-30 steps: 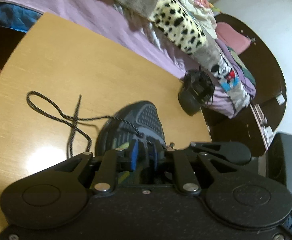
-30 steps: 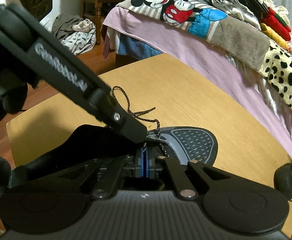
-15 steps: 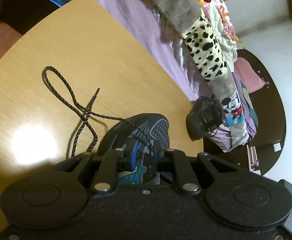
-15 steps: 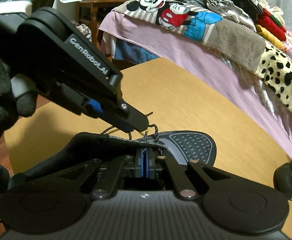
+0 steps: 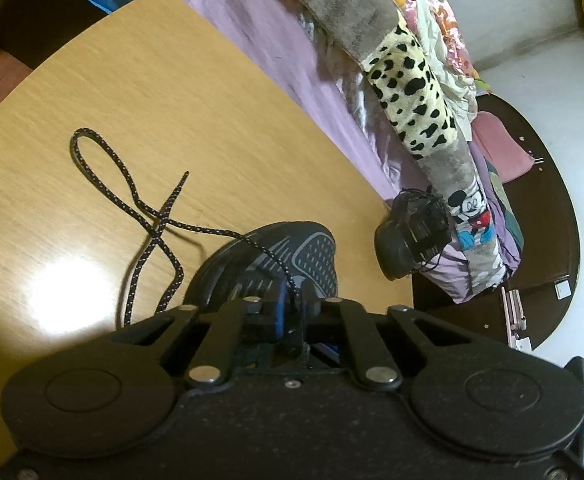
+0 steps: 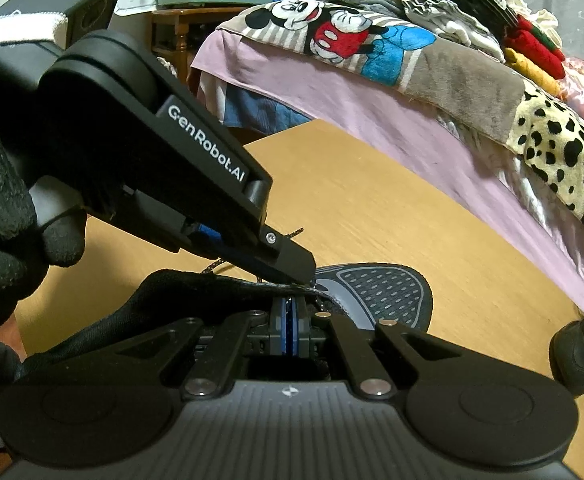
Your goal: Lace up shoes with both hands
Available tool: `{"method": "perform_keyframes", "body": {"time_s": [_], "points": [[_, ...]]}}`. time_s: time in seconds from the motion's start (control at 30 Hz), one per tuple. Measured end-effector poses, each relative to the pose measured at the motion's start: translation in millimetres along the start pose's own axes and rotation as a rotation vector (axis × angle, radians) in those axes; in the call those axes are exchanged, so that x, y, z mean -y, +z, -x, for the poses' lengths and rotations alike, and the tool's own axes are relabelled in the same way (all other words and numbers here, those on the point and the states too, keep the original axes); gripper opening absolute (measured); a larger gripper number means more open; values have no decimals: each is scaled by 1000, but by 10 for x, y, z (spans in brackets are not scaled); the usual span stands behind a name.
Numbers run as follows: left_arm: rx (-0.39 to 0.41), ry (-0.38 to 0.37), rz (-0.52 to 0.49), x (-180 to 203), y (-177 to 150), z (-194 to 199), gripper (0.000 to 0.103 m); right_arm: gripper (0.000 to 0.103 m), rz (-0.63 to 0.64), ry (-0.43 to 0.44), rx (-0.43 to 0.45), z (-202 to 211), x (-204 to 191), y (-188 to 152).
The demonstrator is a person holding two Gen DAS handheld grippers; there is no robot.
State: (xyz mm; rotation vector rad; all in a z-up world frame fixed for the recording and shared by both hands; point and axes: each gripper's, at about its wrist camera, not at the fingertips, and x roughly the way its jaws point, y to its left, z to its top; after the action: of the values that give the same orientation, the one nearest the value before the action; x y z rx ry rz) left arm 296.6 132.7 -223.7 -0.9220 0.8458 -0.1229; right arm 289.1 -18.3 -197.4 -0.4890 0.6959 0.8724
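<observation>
Our left tongs (image 5: pixel 289 312) are pinched on the black speckled lace (image 5: pixel 159 220) just above the dark shoe (image 5: pixel 292 256), the jaws drawn together with the cord running out between them. From the left tongs the lace trails away over the wooden surface (image 5: pixel 151 92), where it loops, crosses itself and ends in a loose tip.

Our right tongs (image 6: pixel 288 330) sit low behind the shoe's collar with the blue pads (image 6: pixel 281 328) pressed together; we cannot tell whether they pinch anything. The shoe lies directly ahead of them, toe pointing away. Our left tongs come in from the upper left of the right tongs, tip down at the shoe's eyelet edge, carried by a black-gloved hand (image 6: pixel 7 220).

A second dark shoe (image 5: pixel 412 232) rests at the far edge of the surface, well apart to the right, against the bed (image 6: pixel 332 92).
</observation>
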Motion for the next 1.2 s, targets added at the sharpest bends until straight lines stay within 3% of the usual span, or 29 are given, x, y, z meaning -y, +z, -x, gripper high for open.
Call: {"method": "perform_keyframes", "body": {"time_s": [0.13, 0.23, 0.3, 0.4, 0.83, 1.2], "points": [[2, 2, -14, 25, -12, 5, 0, 5, -1, -3, 5, 9, -4, -14], [23, 36, -103, 138, -30, 25, 0, 7, 0, -8, 6, 20, -15, -22], [35, 55, -157, 204, -40, 42, 0, 29, 3, -10, 4, 32, -29, -30], [44, 57, -152, 182, -33, 52, 0, 35, 11, -12, 2, 60, -49, -50], [102, 73, -169, 192, 51, 165, 0, 46, -14, -71, 24, 298, 40, -158], [154, 84, -153, 133, 171, 313, 0, 51, -109, -58, 37, 436, 168, -236]]}}
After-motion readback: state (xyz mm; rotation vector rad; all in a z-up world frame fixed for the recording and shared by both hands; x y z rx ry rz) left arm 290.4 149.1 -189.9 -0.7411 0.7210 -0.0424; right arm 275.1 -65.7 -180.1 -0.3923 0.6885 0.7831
